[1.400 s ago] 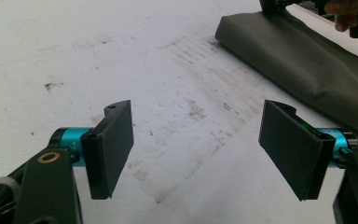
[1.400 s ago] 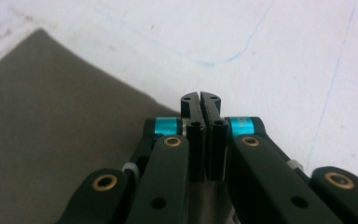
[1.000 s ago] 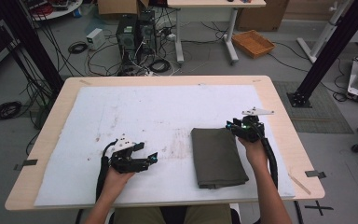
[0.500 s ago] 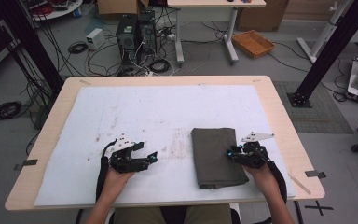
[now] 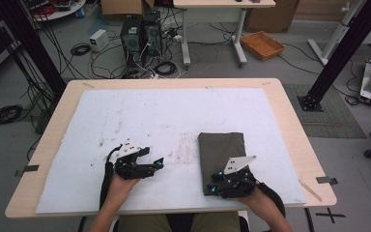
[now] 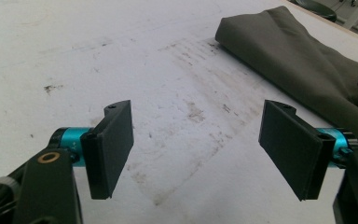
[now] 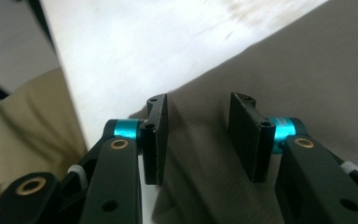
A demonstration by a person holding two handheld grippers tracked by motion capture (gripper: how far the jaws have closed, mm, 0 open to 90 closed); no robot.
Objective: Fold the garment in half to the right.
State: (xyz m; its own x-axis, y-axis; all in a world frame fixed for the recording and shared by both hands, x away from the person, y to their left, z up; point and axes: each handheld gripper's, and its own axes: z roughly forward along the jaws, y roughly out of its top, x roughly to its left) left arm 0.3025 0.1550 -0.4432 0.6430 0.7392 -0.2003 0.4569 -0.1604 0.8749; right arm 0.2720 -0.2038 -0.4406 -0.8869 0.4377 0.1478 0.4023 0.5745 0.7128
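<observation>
Cloth: one folded piece of olive-grey fabric (image 5: 222,157), roughly rectangular, matte with soft creases; it lies flat on the right part of the white mat, near the table's front edge.
Cloth edges: a rounded fold runs along the side that faces the left gripper; shallow wrinkles cross its top in the left gripper view (image 6: 307,70).
Mat: one white sheet (image 5: 174,116) covering most of the table, smooth but scuffed, with grey-brown smudges just left of the cloth.
Table: one, pale wood top (image 5: 290,121) with rounded corners, its border showing all around the mat.
Left gripper: black body with teal joints (image 5: 147,161), resting on the mat well left of the cloth, held in the left hand (image 5: 121,186).
Left fingers: two flat black rectangular plates (image 6: 112,144), spread wide with bare mat between them.
Right gripper: black with a grey three-cornered plate on top (image 5: 220,186), at the cloth's near corner, held in the right hand (image 5: 263,205).
Right fingers: two flat black plates (image 7: 156,135), partly apart, having just been opening; they sit over the cloth's edge, fabric showing in the gap, no pinch visible.
Floor items: one orange tray (image 5: 263,44), two dark computer towers (image 5: 137,36), many loose cables.
</observation>
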